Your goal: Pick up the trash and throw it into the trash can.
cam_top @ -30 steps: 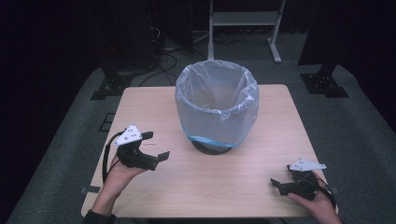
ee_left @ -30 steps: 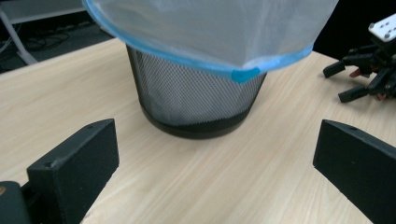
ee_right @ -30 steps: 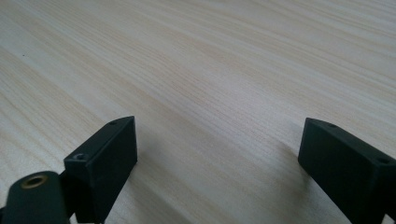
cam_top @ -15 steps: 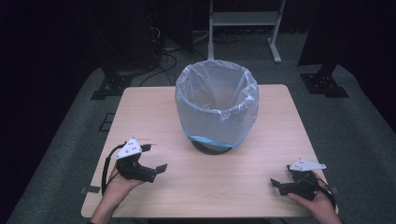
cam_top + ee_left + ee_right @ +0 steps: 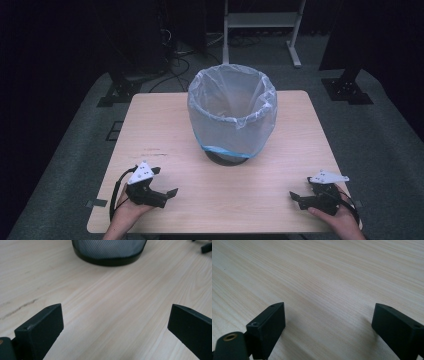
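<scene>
A black mesh bin [image 5: 231, 117] lined with a translucent plastic bag stands at the middle of the wooden table [image 5: 160, 125]. My left gripper [image 5: 164, 182] rests low at the table's front left, open with nothing between its jaws. In the left gripper view my left gripper [image 5: 116, 315] spreads wide over bare wood, facing the bin's black base [image 5: 109, 257]. At the front right, my right gripper [image 5: 302, 189] is open and holds nothing. The right gripper view has my right gripper [image 5: 329, 315] just above the wood grain.
A faint dark scratch [image 5: 150, 150] marks the table left of the bin. Around the table lie grey carpet, black stand feet [image 5: 345, 90], floor cables [image 5: 175, 55] and a white frame [image 5: 260, 25] at the back.
My left gripper has come back toward the table's front edge and dropped lower, staying open. The right gripper has not moved.
</scene>
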